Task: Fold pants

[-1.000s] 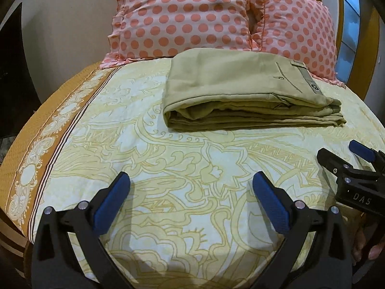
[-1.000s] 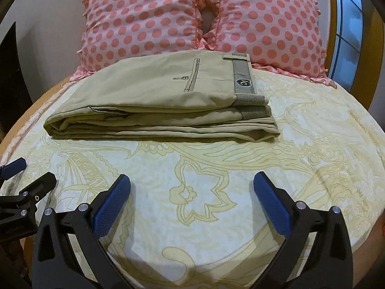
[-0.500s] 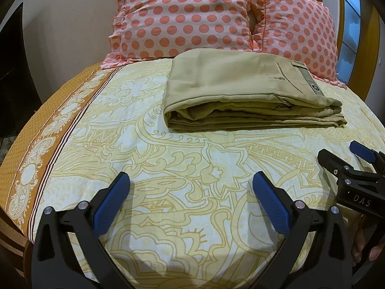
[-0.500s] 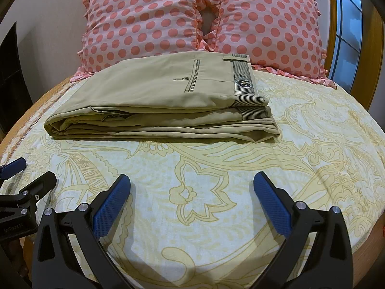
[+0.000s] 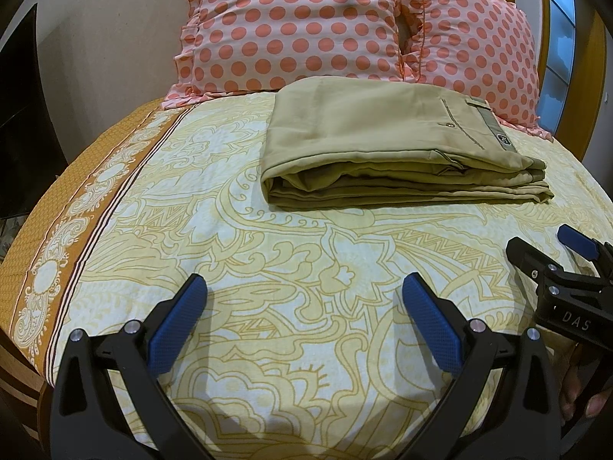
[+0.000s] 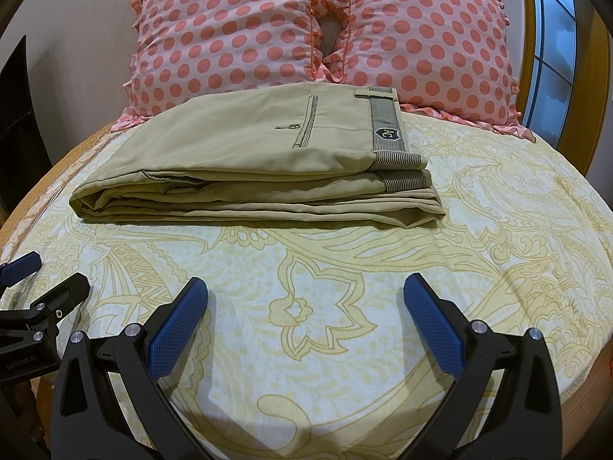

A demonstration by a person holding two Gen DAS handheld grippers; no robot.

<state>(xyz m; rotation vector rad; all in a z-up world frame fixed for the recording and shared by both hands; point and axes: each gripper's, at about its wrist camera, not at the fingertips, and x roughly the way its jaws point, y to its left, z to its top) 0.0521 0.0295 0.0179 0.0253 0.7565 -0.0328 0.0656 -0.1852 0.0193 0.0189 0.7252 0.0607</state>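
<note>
Khaki pants [image 5: 383, 145] lie folded in a flat stack on the bed, just in front of the pillows; they also show in the right wrist view [image 6: 260, 161], waistband and label to the right. My left gripper [image 5: 304, 299] is open and empty, well short of the pants, above the sheet. My right gripper [image 6: 304, 299] is open and empty too, at a like distance. The right gripper shows at the right edge of the left wrist view [image 5: 544, 253]; the left gripper shows at the left edge of the right wrist view [image 6: 46, 280].
A yellow patterned bedsheet [image 5: 230, 268] covers the bed, with an orange border [image 5: 57, 237] at the left edge. Two pink polka-dot pillows [image 6: 230, 34] [image 6: 429, 46] lean against the wall behind the pants. A window [image 6: 555, 46] is at the right.
Both grippers have barely moved; the views have shifted only slightly. The pants lie as before and both grippers stay open.
</note>
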